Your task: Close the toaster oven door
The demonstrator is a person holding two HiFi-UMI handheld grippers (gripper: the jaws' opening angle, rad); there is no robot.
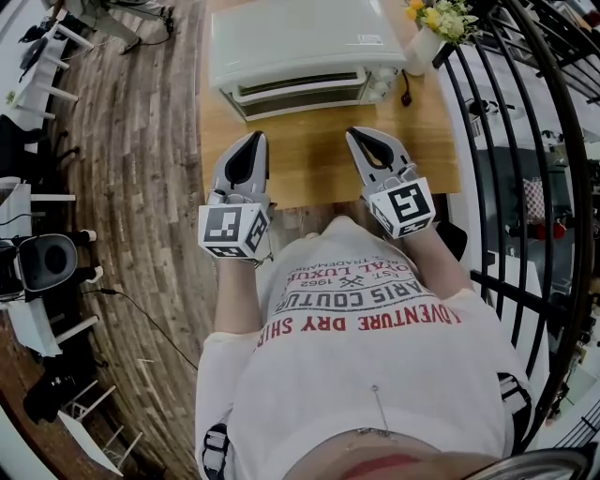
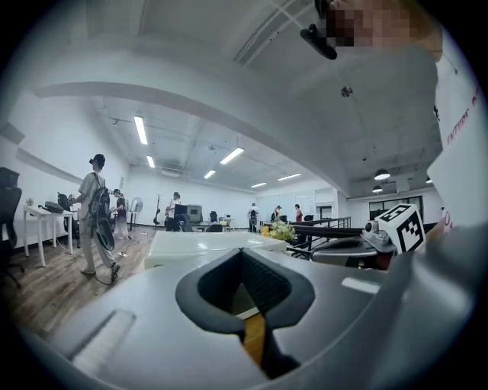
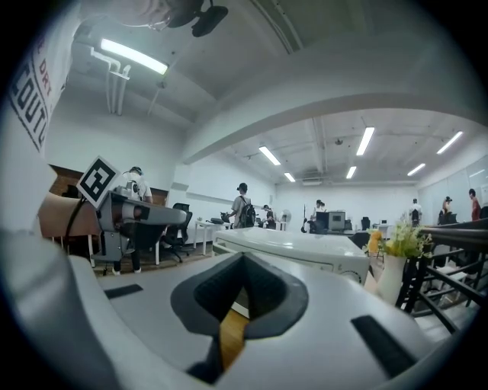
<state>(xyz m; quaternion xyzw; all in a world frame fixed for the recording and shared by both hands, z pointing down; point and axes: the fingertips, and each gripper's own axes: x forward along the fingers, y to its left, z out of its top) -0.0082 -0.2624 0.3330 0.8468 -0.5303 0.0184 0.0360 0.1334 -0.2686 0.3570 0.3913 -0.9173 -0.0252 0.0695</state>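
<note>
A cream toaster oven [image 1: 300, 47] stands at the far side of a wooden table [image 1: 319, 155], its front turned toward me. Its door [image 1: 300, 94] with a long handle looks upright against the front; from this steep angle I cannot tell whether it is fully closed. My left gripper [image 1: 251, 141] and right gripper [image 1: 359, 136] hover side by side over the table's near part, a short way in front of the oven. Both are shut and hold nothing. The oven's top [image 2: 206, 245] shows beyond the left gripper [image 2: 242, 255], and the oven [image 3: 297, 251] also lies past the right gripper [image 3: 242, 257].
A white vase of yellow flowers [image 1: 436, 28] stands on the table to the right of the oven. A black metal railing [image 1: 525, 141] runs along the right. Wooden floor [image 1: 131, 187] with chairs and desks lies to the left. Several people [image 2: 95, 213] stand far off in the room.
</note>
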